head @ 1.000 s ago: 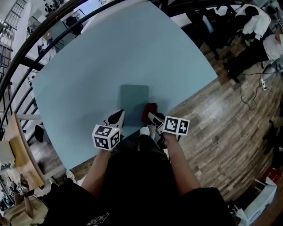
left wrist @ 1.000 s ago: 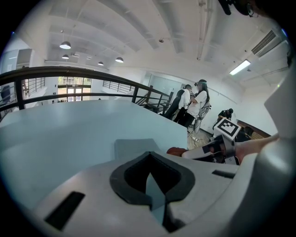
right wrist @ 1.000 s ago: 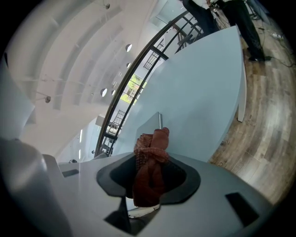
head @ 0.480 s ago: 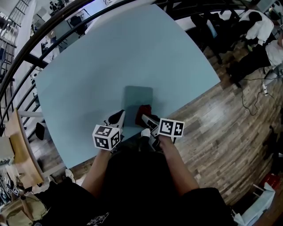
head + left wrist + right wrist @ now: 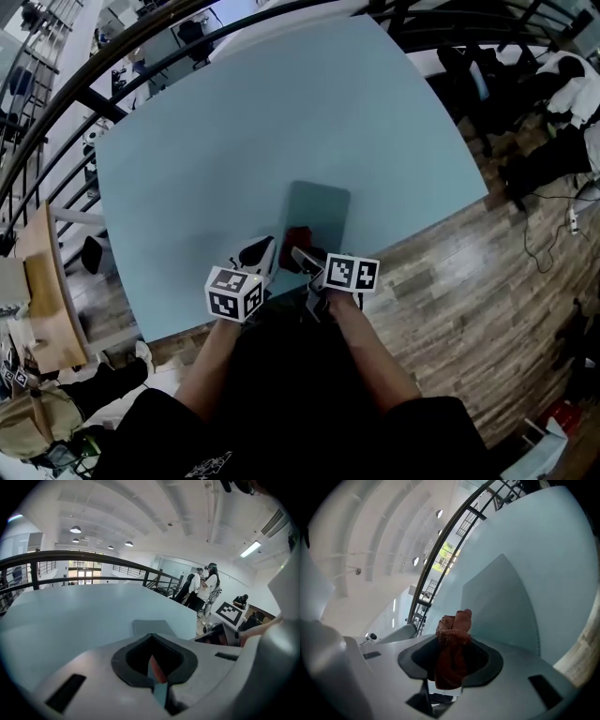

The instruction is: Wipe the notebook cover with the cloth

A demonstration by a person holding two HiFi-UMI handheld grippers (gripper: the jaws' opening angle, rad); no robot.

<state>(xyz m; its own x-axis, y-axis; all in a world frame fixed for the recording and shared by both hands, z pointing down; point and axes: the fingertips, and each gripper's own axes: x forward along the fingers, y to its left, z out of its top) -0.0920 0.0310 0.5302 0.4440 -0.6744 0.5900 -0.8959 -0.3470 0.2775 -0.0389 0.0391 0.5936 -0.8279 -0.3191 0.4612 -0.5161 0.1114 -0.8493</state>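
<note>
A grey-teal notebook (image 5: pixel 319 208) lies flat on the light blue table (image 5: pixel 225 141), close to its near edge. My right gripper (image 5: pixel 302 251) is shut on a bunched dark red cloth (image 5: pixel 297 234), which sits at the notebook's near left corner. In the right gripper view the cloth (image 5: pixel 451 648) fills the shut jaws of the gripper (image 5: pixel 450 665), with the notebook (image 5: pixel 501 606) just beyond. My left gripper (image 5: pixel 263 248) hovers just left of the notebook, shut and holding nothing. In its own view that gripper (image 5: pixel 153 665) points at the notebook (image 5: pixel 154 626).
The table's near edge (image 5: pixel 281 305) runs just under both grippers. A black railing (image 5: pixel 56 122) curves round the far and left sides. Wooden floor (image 5: pixel 450 281) lies to the right. People (image 5: pixel 202 585) stand beyond the table's far corner.
The right gripper has carried the cloth leftward, from the notebook's near right corner to its near left corner. The left gripper has stayed beside the notebook.
</note>
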